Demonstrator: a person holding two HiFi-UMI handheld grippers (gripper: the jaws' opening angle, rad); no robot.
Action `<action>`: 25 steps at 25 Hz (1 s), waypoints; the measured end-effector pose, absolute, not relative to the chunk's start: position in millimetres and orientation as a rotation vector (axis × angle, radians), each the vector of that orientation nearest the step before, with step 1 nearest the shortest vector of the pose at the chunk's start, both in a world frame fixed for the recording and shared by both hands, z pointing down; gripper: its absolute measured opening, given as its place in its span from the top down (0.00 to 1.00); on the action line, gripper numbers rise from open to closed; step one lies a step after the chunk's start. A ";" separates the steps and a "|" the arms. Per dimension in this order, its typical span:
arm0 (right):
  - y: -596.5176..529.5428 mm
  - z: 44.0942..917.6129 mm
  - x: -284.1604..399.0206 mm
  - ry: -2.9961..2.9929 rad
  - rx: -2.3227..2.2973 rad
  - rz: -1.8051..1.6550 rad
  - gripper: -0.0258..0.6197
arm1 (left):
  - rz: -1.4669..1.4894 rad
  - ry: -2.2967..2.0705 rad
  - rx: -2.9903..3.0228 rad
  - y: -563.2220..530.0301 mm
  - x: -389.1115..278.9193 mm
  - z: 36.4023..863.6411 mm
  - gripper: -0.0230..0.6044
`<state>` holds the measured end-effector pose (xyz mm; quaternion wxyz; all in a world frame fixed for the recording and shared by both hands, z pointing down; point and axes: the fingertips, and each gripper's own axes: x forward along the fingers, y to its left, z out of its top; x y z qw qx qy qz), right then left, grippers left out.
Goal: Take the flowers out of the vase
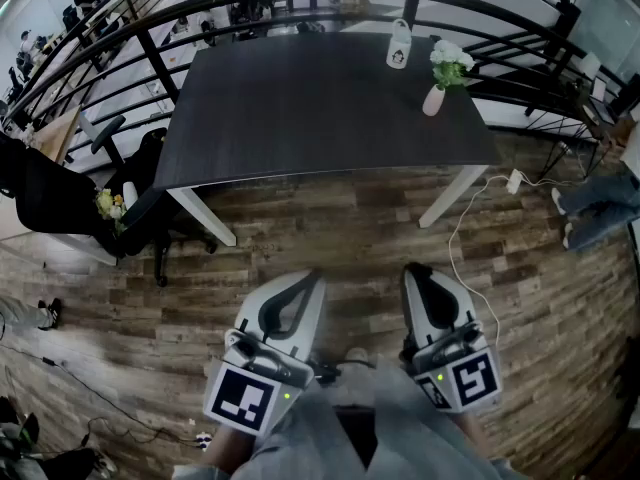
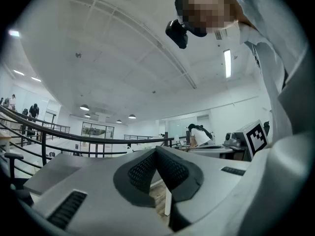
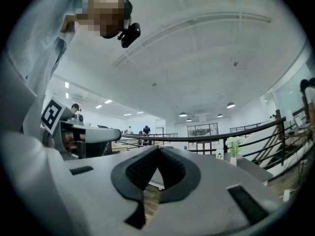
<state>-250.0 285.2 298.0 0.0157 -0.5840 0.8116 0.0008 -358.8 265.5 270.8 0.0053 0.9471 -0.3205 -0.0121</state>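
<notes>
Wood-plank floor, black railing behind, and a dark counter [image 1: 300, 108] ahead, well apart from both grippers.

Left gripper [image 1: 303, 280]: fingers together at the tips, nothing between them. Right gripper [image 1: 420, 271]: the same, closed on nothing. Both are held low and point level toward the counter.

Toward the counter's far right stands a white bottle [image 1: 398, 46]; just right of it is the vase [image 1: 433, 101], upright, with the flowers [image 1: 450, 60] in it.

Task not yet begun, by my reading — approach, grip on the stems and lift-out all remain.

Flowers: white blooms, green leaves, a small tight bunch. Vase: pink, narrow — probably light and easy to tip.
</notes>
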 end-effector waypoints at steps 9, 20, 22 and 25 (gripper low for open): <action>284.5 299.1 -239.8 2.516 -1.826 -0.015 0.96 | -0.037 -0.972 2.985 266.8 -343.9 269.6 0.97; 286.1 294.3 -203.3 2.472 -1.865 -0.010 0.96 | -0.040 -1.018 2.984 266.3 -326.4 266.3 0.97; 289.0 294.1 -194.9 2.478 -1.876 0.008 0.96 | -0.037 -1.022 2.981 268.2 -319.8 266.9 0.97; 293.4 292.5 -181.3 2.487 -1.890 0.051 0.96 | -0.028 -1.028 2.980 270.6 -308.2 266.7 0.97</action>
